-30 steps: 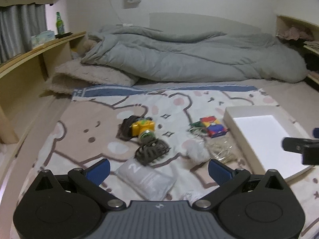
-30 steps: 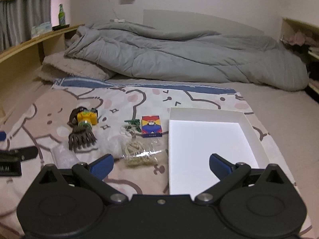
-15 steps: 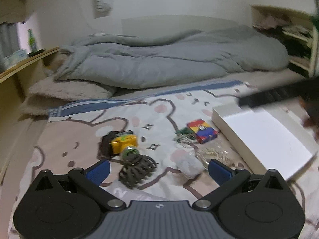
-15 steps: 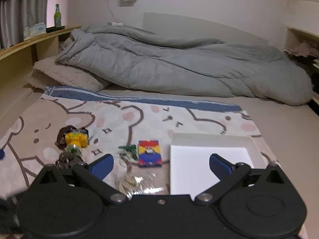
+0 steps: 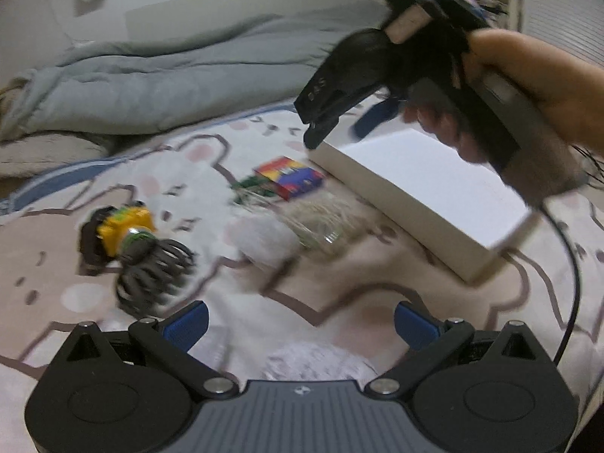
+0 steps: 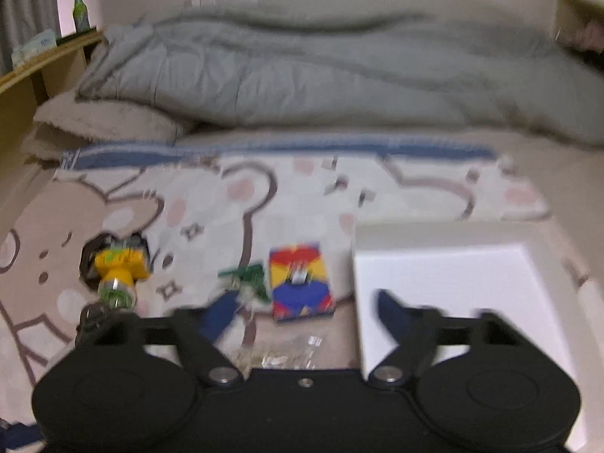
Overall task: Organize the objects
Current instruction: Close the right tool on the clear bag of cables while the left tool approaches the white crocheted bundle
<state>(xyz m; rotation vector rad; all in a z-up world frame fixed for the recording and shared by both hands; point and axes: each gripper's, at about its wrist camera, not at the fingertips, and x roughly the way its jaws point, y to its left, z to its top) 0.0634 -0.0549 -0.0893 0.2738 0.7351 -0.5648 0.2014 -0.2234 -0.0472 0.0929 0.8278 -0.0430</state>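
A shallow white box (image 5: 434, 185) (image 6: 453, 287) lies on the right of a bear-print blanket (image 6: 234, 204). Left of it lie a red, yellow and blue card box (image 5: 288, 176) (image 6: 300, 281), a small green item (image 6: 245, 277), a clear bag of pale bits (image 5: 321, 222) (image 6: 287, 353), a white pouch (image 5: 264, 238), a dark hair claw (image 5: 153, 273) and a yellow toy (image 5: 122, 226) (image 6: 119, 260). My left gripper (image 5: 300, 324) is open and empty, low over the blanket. My right gripper (image 6: 305, 311) is open and empty, held above the box; it also shows in the left wrist view (image 5: 339, 117).
A rumpled grey duvet (image 6: 321, 75) and a beige pillow (image 6: 102, 128) fill the back of the bed. A wooden shelf (image 6: 45, 60) with a green bottle (image 6: 80, 9) runs along the left. A cable (image 5: 570, 283) hangs from the right gripper.
My right gripper has risen and moved forward over the white box. My left gripper has swung right and closer to the objects. Both views are motion-blurred.
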